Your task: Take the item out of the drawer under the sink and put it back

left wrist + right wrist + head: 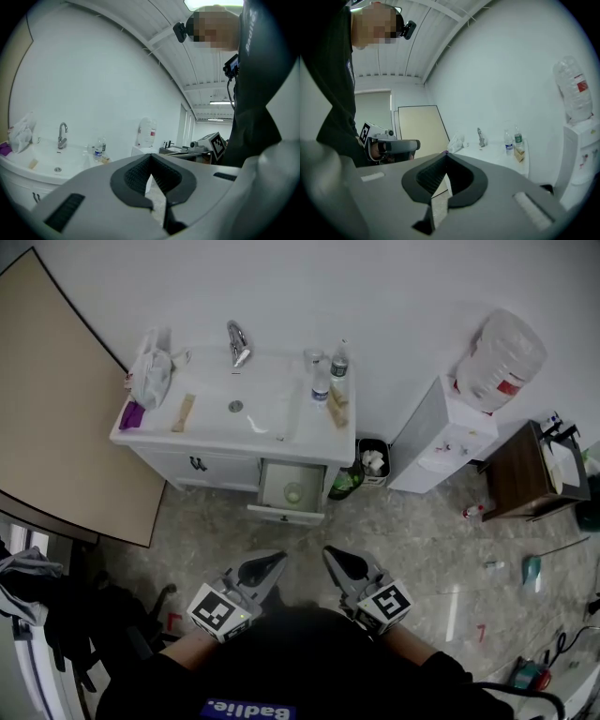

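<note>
Nearest to me, the person in the black top holds the left gripper [269, 565] and the right gripper [336, 562] side by side, low and close to the body. Both point toward the washstand. In the left gripper view the two jaws meet at their tips and nothing is between them. The right gripper view shows the same: jaws together, empty. Both grippers are well apart from the furniture, with mottled floor [403, 526] in between.

A little further, the drawer [291, 474] under the sink stands pulled open, at the right end of the white cabinet [202, 465]. Inside it lies the item [293, 492], a small pale green round thing; what it is exactly I cannot tell. Just to the right of the drawer there is a dark waste bin [374, 461] with a green bag [345, 482] against it.

On the top are the sink [246, 407] with its faucet [238, 341], two bottles [322, 387] at the right edge and a plastic bag [150, 371] at the left. Against the wall at the right stands a white water dispenser [441, 432] with a big jug [499, 360], then a brown side table [518, 474]. A large beige board [66, 399] is at the far left.
</note>
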A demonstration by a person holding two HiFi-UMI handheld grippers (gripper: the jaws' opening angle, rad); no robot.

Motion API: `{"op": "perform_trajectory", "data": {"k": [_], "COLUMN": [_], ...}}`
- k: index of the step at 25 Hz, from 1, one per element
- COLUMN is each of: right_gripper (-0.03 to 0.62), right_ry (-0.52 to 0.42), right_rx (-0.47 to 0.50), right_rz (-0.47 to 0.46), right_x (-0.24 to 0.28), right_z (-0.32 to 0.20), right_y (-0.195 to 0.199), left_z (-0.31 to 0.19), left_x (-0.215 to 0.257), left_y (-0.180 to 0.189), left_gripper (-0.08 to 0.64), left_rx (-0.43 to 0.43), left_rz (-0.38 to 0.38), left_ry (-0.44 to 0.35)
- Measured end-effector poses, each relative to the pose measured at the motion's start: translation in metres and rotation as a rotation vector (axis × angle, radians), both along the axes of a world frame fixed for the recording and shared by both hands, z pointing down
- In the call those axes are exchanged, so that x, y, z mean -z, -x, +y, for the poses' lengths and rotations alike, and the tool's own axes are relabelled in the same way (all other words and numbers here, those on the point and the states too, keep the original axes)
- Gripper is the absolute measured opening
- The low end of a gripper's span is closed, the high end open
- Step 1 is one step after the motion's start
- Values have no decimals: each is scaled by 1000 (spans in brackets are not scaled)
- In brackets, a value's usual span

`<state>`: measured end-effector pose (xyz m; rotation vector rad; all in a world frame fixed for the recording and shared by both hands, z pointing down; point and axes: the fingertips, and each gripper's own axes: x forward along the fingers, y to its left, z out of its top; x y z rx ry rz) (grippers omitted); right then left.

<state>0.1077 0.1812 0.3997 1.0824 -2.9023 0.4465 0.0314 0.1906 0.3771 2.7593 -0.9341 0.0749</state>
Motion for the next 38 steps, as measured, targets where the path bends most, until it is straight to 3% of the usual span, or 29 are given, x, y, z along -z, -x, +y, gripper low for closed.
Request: {"op": "perform_trajectory", "data": {"k": [12,17,27,38], "right_gripper": [0,0,3,49], "right_ry": [102,176,416,722], "right_rx": [-91,-171,-148,-143], "right_rz": [108,156,202,230], "right_x": [-38,-76,-174,-307], "right_z": [-127,-178,-240,-263], "right_y": [62,66,52,17], "left_z": [-135,-173,-222,-257], "left_x": [-12,-22,-28,-27], "left_y": [56,70,67,47], "left_gripper": [5,5,5,5], "left_rx": [-131,-175,-103,-27], "left_rz": [49,51,28,-30], "left_ry": [18,25,12,8]}}
